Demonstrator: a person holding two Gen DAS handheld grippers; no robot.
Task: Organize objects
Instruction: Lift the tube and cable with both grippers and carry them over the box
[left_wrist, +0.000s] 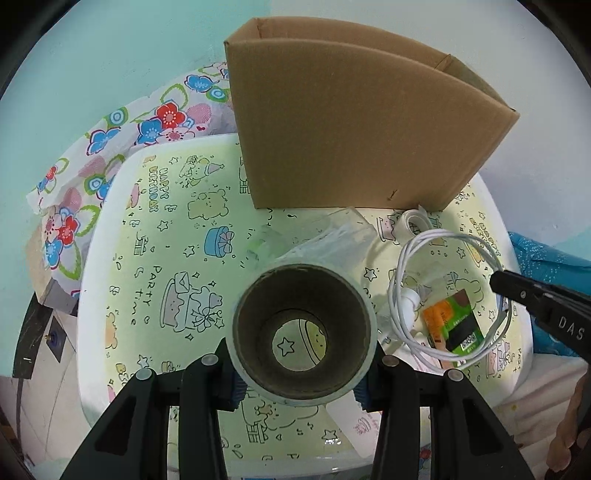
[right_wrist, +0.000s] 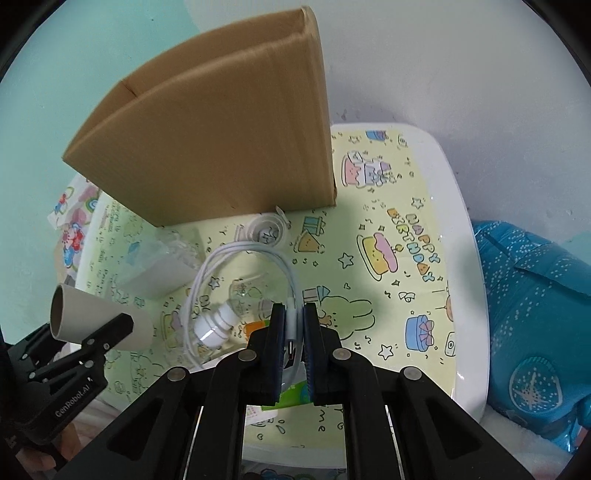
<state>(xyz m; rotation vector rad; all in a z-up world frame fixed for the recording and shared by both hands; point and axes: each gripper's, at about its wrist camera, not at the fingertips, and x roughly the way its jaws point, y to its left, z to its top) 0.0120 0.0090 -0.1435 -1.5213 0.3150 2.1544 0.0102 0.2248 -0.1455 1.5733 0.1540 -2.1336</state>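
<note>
My left gripper (left_wrist: 301, 376) is shut on a grey cardboard tube (left_wrist: 303, 332) and holds it above the table; the tube also shows in the right wrist view (right_wrist: 99, 319). My right gripper (right_wrist: 294, 328) is shut on the white coiled cable (right_wrist: 243, 280), which loops over a light bulb (right_wrist: 216, 326). In the left wrist view the cable (left_wrist: 443, 295) lies at the right with an orange and green packet (left_wrist: 452, 326) under it. An open brown cardboard box (left_wrist: 354, 129) stands at the back of the table.
The small white table (right_wrist: 458, 295) has a yellow birthday-print top. A clear tape roll (right_wrist: 267, 229) lies by the box. A clear plastic bag (left_wrist: 332, 236) lies mid-table. Floral cloth (left_wrist: 110, 147) is at the left, a blue bag (right_wrist: 535, 314) at the right.
</note>
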